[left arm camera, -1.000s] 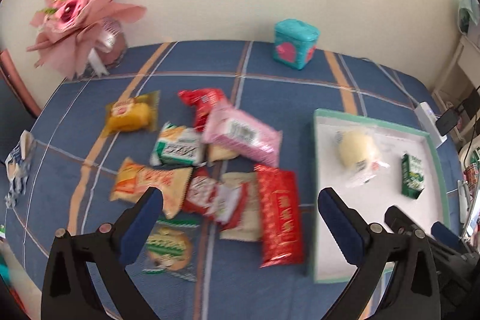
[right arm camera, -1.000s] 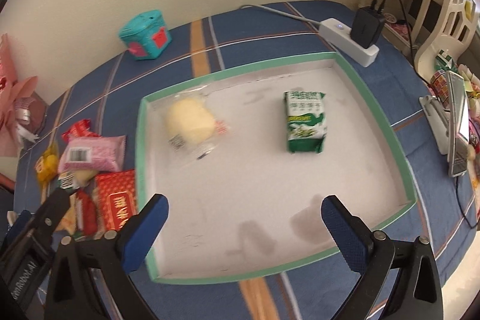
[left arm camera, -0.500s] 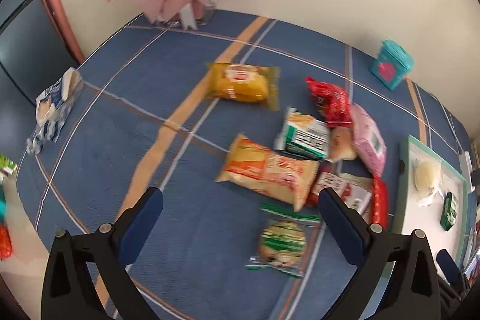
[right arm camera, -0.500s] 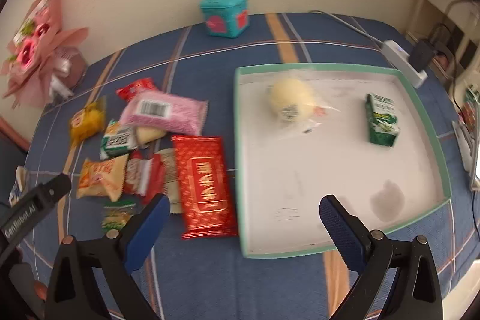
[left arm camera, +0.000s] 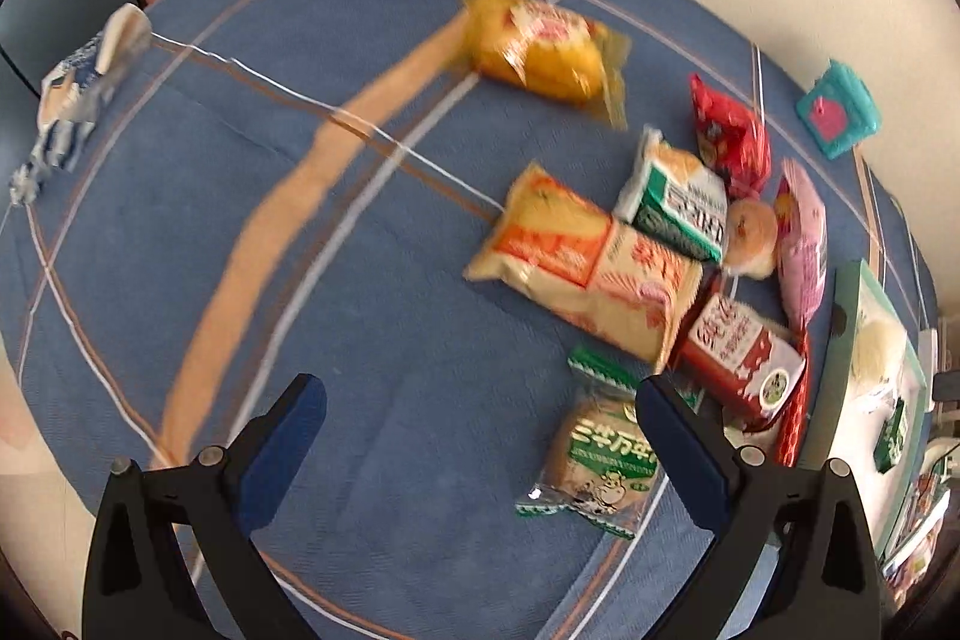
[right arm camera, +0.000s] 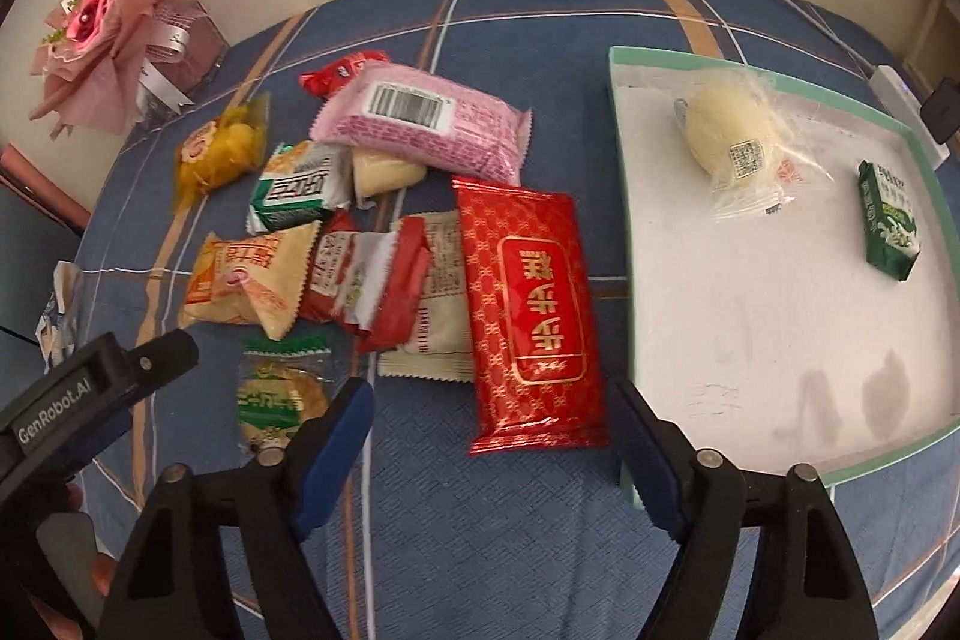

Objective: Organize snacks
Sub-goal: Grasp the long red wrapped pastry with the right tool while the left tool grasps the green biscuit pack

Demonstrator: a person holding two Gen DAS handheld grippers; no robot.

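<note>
Presently the tray (right arm camera: 624, 244) holds a bun (right arm camera: 729, 133) and green packet (right arm camera: 888, 226); right gripper (right arm camera: 495, 436) closing, nothing between its fingers; left gripper (left arm camera: 480, 430) wide open, empty.

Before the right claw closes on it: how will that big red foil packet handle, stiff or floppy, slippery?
The red foil packet lies flat with straight edges, so it probably lifts fairly stiff, perhaps sagging at the far end. Its glossy film looks slippery; it may slide on the blue cloth if pushed. The right claw, jaws closing, has nothing between them yet.
</note>
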